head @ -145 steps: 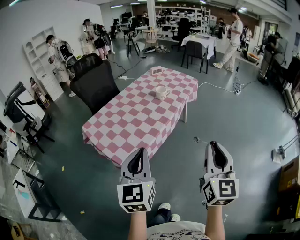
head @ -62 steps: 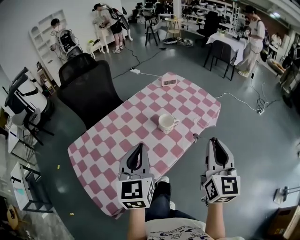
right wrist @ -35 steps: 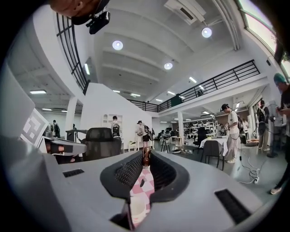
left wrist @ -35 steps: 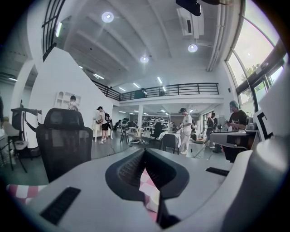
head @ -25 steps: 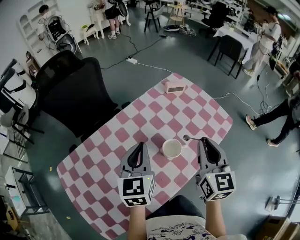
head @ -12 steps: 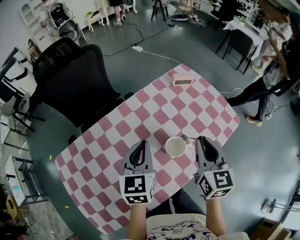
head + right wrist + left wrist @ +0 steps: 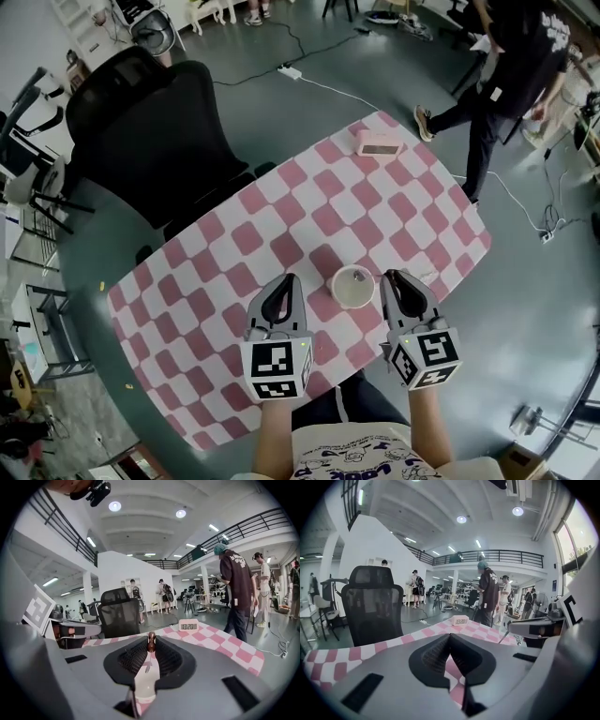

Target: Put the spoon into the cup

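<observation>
A white cup (image 7: pixel 352 286) stands on the pink-and-white checked table (image 7: pixel 281 216), near its front edge. My right gripper (image 7: pixel 394 276) hovers just right of the cup and is shut on a thin spoon (image 7: pixel 150 645). The spoon's brown-tipped end pokes out past the fingertips toward the cup. My left gripper (image 7: pixel 284 281) sits just left of the cup with its jaws shut and nothing between them (image 7: pixel 450 635). The cup is hidden behind the jaws in both gripper views.
A small pink digital clock (image 7: pixel 379 142) stands at the table's far end. A black office chair (image 7: pixel 150 122) is pushed against the table's left side. A person in dark clothes (image 7: pixel 511 56) walks past the far right corner. Cables lie on the grey floor.
Both grippers have sunk toward the table and closed in on either side of the cup, the spoon still held. A person has walked in at the upper right.
</observation>
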### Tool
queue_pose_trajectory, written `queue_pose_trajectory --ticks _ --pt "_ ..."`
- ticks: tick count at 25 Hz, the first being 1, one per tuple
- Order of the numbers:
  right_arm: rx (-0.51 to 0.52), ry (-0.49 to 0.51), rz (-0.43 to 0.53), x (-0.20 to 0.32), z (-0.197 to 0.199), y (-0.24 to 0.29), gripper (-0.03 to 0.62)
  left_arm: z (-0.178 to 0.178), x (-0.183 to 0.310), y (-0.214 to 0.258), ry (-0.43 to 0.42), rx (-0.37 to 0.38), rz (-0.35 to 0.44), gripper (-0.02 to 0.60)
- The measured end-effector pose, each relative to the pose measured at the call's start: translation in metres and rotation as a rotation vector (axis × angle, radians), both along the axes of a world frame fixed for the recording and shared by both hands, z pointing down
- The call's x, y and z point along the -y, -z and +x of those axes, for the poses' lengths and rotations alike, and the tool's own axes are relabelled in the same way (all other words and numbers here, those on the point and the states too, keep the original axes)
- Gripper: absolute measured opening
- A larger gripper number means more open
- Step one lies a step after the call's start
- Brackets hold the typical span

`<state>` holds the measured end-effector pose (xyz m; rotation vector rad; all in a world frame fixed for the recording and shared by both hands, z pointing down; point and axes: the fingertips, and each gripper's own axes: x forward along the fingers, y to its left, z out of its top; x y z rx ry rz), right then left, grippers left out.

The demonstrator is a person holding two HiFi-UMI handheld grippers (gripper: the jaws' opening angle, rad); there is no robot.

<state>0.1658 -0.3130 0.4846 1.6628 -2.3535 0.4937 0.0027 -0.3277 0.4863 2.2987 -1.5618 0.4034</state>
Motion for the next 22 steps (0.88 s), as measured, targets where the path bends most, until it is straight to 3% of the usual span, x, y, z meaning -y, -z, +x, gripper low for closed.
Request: queue_pose_trajectory --ticks 22 --pt "0.025 0.107 -0.214 0.008 -0.027 -0.101 0.06 -0.004 0.006 -0.051 0.016 0.02 -0.096 0.011"
